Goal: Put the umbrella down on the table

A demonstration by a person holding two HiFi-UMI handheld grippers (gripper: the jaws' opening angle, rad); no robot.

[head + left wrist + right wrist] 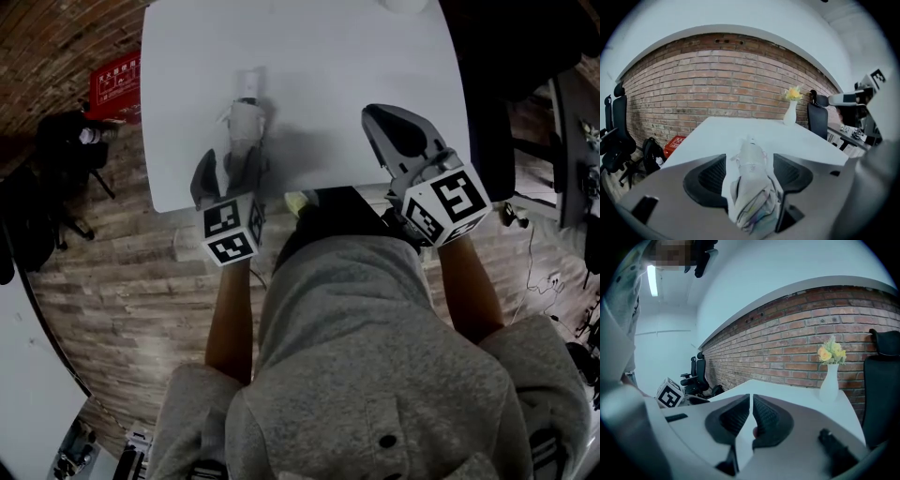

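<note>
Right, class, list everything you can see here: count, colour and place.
Table: one, white, centre.
Umbrella: one, pale, folded, on the table between the left claw's jaws.
Vase: one, white, yellow flowers, table's far end.
Box: one, red, floor by brick wall.
Chairs: at least two, black, around the table.
Left claw: one, grey, open around the umbrella.
Right claw: one, grey, shut, empty, over the table's near edge.

My left tool (749,161) has its jaws spread wide. The folded pale umbrella (751,192) lies between them, pointing away across the white counter (717,133). Near the counter's far edge stands a white vase (790,115) of yellow flowers, with a brick wall (717,75) behind.
</note>
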